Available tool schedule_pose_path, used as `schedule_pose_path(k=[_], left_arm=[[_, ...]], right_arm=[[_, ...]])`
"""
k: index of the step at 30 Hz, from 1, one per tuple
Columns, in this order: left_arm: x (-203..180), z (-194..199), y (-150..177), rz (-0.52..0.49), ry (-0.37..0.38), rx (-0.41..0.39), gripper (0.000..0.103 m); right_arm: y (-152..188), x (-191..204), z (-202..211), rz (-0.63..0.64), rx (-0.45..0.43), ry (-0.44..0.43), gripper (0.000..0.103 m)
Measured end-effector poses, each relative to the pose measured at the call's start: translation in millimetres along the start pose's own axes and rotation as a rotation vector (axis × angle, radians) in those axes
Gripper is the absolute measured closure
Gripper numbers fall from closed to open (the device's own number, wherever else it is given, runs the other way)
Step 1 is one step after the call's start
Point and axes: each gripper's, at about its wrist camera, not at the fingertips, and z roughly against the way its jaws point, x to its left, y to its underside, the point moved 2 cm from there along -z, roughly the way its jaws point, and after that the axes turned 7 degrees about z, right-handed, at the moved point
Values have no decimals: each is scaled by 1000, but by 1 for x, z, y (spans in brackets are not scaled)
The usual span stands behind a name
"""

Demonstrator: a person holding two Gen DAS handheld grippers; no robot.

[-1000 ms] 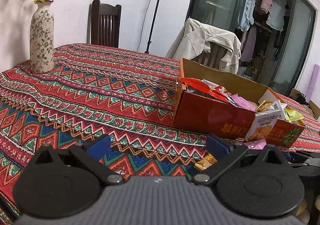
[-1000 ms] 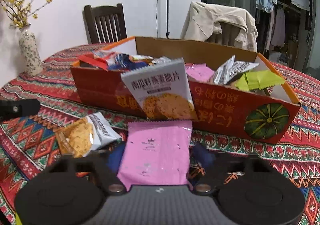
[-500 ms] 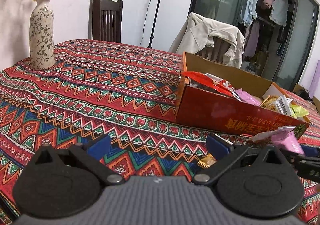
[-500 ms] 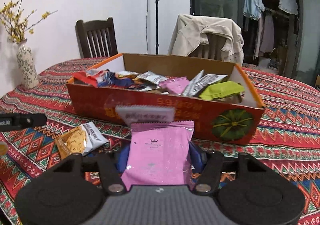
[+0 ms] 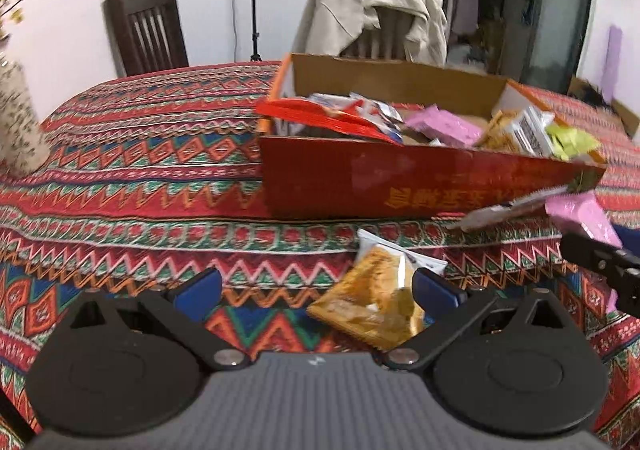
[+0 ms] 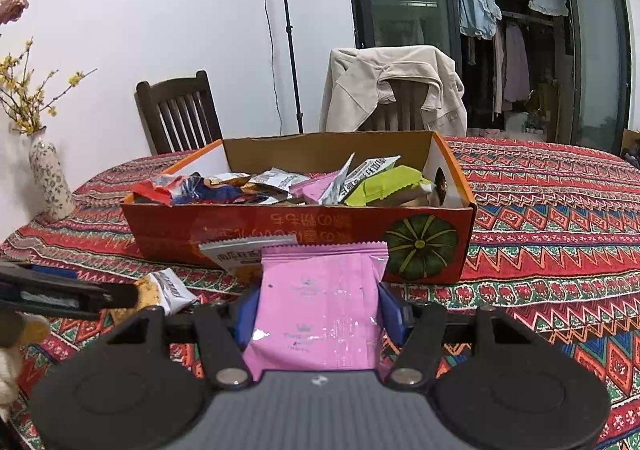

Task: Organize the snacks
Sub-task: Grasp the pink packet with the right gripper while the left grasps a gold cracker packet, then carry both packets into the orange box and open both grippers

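An orange-red cardboard box [image 6: 304, 228] holds several snack packets and stands on the patterned tablecloth; it also shows in the left wrist view [image 5: 400, 186]. My right gripper [image 6: 318, 310] is shut on a pink packet [image 6: 320, 302], held in front of the box. A white cracker packet [image 6: 244, 250] lies behind the pink one against the box wall. My left gripper [image 5: 316, 288] is open and empty, over the cloth. An orange-and-white cracker packet [image 5: 376, 296] lies by its right finger; it also shows in the right wrist view [image 6: 164, 290].
A flowered vase [image 6: 50, 180] stands at the table's left edge. A dark wooden chair [image 6: 178, 112] and a chair draped with a beige jacket [image 6: 394, 86] stand behind the table. A light stand [image 6: 288, 30] rises by the wall.
My right gripper has risen and drawn back with the pink packet. The white cracker packet has tipped down against the box. My left gripper has swung right toward the orange-and-white packet.
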Motion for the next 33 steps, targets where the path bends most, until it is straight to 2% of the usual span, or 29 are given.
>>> schedule_pose_path(k=[6,16,19,21,22,23,24,26,33], left_arm=[[-14,-23,4,-43,-34,59,0],[-6,-27,5,-2,-19,38,1],[-6,-21,6,8,-22,19,13],[-4,-18,5,17,-29,6,31],[-3,-17,4,21,-29,0,36],[-2,-15,4,24,-26,-5,46],[-1,-14,4,27,-25,-8,51],[1,-12,4,34,-20,-12,55],[2,-5,6,27,-26,-32,56]], right_arm=[[1,0,3,-8,-9,-2,43],[2,3,0,2,1,-2,43],[3,4,-2,7,8,-1,43],[3,5,-4,12,12,0,43],[4,5,-4,14,15,-1,43],[4,6,-5,16,16,-1,43],[4,6,-5,17,17,-1,43],[5,6,-5,19,18,0,43],[6,8,-5,27,20,0,43]])
